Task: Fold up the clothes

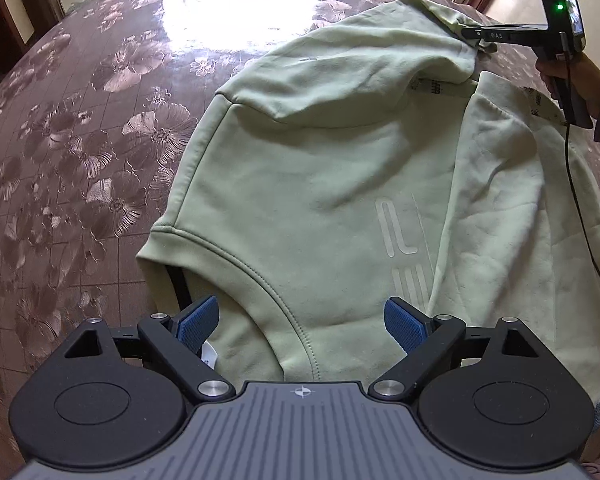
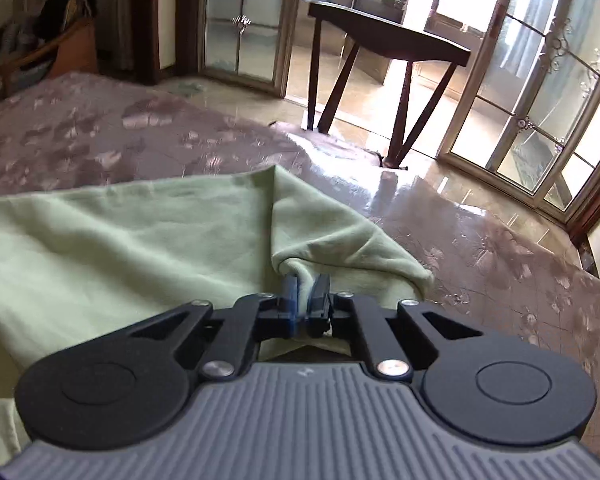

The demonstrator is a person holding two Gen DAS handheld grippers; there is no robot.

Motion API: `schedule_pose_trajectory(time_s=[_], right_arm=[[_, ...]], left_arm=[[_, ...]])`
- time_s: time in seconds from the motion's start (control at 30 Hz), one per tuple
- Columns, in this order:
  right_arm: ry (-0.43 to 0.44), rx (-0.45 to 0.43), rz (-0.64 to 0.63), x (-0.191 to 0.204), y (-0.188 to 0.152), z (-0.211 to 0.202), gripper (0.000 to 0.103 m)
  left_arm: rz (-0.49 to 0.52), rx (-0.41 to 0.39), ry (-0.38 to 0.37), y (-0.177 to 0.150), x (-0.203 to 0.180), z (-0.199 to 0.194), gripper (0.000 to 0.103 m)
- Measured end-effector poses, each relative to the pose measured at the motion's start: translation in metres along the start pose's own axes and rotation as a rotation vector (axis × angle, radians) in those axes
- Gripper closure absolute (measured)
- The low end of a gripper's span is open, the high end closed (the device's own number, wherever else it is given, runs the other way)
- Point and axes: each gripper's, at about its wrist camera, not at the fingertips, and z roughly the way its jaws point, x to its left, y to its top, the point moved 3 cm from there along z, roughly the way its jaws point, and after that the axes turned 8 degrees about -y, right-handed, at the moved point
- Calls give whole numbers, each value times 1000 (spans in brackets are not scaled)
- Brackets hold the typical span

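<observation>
left fingers [image 1: 302, 322] apart over sweatshirt [image 1: 300, 184] collar, on desk [image 1: 80, 120]. right fingers [image 2: 306, 300] clamped on a bunched corner (thin bite): could slip, dropping the fold skewed.

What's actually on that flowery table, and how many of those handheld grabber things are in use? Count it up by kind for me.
Light green sweatshirt: 1
Handheld grippers: 2, the left gripper open over the collar, the right gripper shut on a fold of the sweatshirt
Table with floral cloth: 1
Total: 4

Bare tablecloth [image 1: 80, 140] left of sweatshirt [image 1: 300, 184]
</observation>
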Motion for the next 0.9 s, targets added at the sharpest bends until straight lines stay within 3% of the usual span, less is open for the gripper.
schedule_pose_trajectory(time_s=[0.27,0.57,0.9], right_arm=[[-38,-66,2,-10,7,-39,99],[-116,-168,-43,-21,8,-140,99],[-181,-258,-80,-5,31,-240,99]], left_arm=[[7,-26,-28,1,-6,-4,10],[46,-29,-105,-13,-21,-5,10],[90,-22,-160,-49,-33,-18,10]])
